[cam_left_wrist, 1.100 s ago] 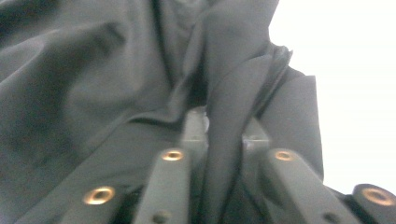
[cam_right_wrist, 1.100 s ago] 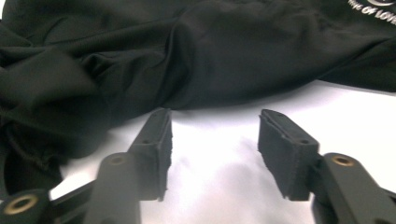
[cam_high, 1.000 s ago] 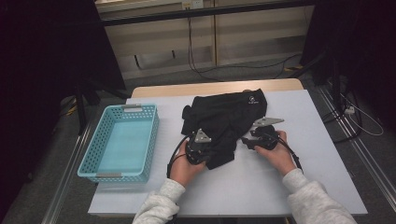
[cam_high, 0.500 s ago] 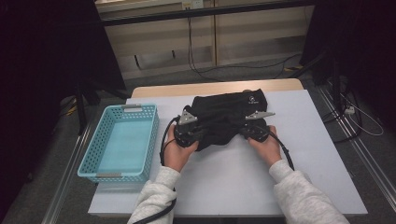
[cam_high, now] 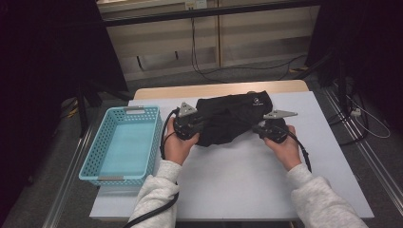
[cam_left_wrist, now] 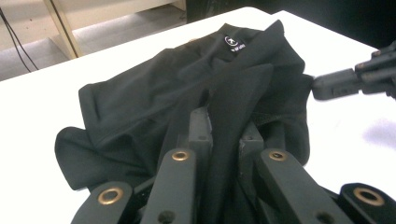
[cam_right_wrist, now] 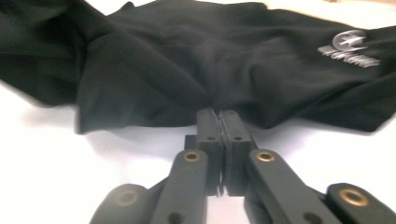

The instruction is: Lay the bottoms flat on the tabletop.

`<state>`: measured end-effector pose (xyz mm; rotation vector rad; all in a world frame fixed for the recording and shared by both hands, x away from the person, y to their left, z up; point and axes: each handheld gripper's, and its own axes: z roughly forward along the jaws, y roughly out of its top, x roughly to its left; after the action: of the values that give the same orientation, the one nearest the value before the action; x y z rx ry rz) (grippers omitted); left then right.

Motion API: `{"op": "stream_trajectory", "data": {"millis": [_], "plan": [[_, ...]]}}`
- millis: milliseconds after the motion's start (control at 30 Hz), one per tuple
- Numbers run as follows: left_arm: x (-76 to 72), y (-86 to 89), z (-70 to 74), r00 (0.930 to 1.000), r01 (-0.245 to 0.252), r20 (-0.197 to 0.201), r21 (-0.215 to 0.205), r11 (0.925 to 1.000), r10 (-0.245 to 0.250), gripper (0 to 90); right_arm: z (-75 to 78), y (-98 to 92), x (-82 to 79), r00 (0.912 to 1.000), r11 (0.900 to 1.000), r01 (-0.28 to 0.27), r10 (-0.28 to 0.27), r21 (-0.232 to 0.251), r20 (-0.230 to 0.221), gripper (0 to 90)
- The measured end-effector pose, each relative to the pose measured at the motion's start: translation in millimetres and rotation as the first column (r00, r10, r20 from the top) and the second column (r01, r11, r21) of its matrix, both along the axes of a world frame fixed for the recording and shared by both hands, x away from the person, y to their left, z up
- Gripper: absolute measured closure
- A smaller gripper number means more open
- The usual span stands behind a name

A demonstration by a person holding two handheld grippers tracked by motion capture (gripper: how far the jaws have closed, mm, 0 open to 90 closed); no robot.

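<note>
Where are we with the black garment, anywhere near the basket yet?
Not yet. Both grips look set: the left gripper pinches a fold of the black garment, and the right gripper is shut at its opposite edge. The garment sits bunched on the table. The blue basket holds nothing.

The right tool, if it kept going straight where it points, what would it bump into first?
Most likely the black garment. The right tool has its jaws together at the garment's near edge, pointing into the cloth, though whether the tips pinch that edge is unclear. Nothing else lies in between.
</note>
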<state>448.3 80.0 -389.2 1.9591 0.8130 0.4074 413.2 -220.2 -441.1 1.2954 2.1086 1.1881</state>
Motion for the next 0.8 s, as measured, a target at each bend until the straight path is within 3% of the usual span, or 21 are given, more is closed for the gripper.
{"op": "stream_trajectory", "data": {"millis": [67, 133, 167, 233, 267, 367, 467, 533, 600, 800], "plan": [[1.0, 0.7, -1.3, 1.0, -0.004, -0.006, -0.007, 1.0, 0.004, 81.3, -4.7, 12.5, -4.3, 0.9976, 0.998, -0.059, 0.059, -0.015, -0.038, 76.1], [1.7, 1.3, -2.2, 0.9999, -0.009, -0.006, -0.012, 0.9999, 0.009, 81.3, -13.5, 28.0, -7.9, 0.9895, 0.993, -0.117, 0.117, 0.004, -0.085, 67.7], [1.8, 1.5, -2.3, 0.9999, -0.01, -0.008, -0.015, 0.9998, 0.009, 81.3, -17.8, 37.5, -9.0, 0.9868, 0.992, -0.129, 0.128, 0.001, -0.099, 59.1], [1.1, 1.3, -2.6, 0.9999, -0.009, -0.004, -0.018, 0.9998, 0.009, 81.3, -21.8, 51.0, -8.3, 0.9839, 0.989, -0.142, 0.139, -0.026, -0.113, 52.7], [0.8, 0.7, -2.8, 0.9999, -0.007, -0.008, -0.017, 0.9998, 0.007, 81.3, -22.8, 55.8, -7.0, 0.9872, 0.992, -0.123, 0.119, -0.028, -0.106, 47.7], [0.5, -0.5, -4.1, 0.9999, -0.002, -0.011, -0.013, 0.9999, 0.002, 81.3, -22.7, 65.5, -2.1, 0.9899, 0.995, -0.095, 0.097, 0.023, -0.103, 47.2], [-0.1, -1.3, -4.8, 0.9999, -0.002, -0.012, -0.024, 0.9997, 0.001, 81.3, -22.3, 71.1, 1.3, 0.9942, 0.997, -0.044, 0.049, 0.06, -0.095, 55.5], [-1.9, -2.1, -4.6, 1.0, 0.008, -0.006, -0.01, 0.9999, -0.008, 81.3, -23.5, 70.3, 4.2, 0.9957, 0.998, -0.014, 0.019, 0.058, -0.091, 70.4], [-4.5, -2.1, -4.8, 0.9999, 0.014, -0.002, 0.002, 0.9999, -0.014, 81.3, -24.2, 63.6, 6.3, 0.9954, 0.996, -0.005, 0.014, 0.09, -0.095, 86.9], [-4.9, 1.9, -8.3, 1.0, -0.002, 0.003, 0.035, 0.9994, 0.002, 81.4, -9.8, 42.7, -4.0, 0.9976, 0.999, -0.026, 0.029, 0.047, -0.062, 88.1]]}}
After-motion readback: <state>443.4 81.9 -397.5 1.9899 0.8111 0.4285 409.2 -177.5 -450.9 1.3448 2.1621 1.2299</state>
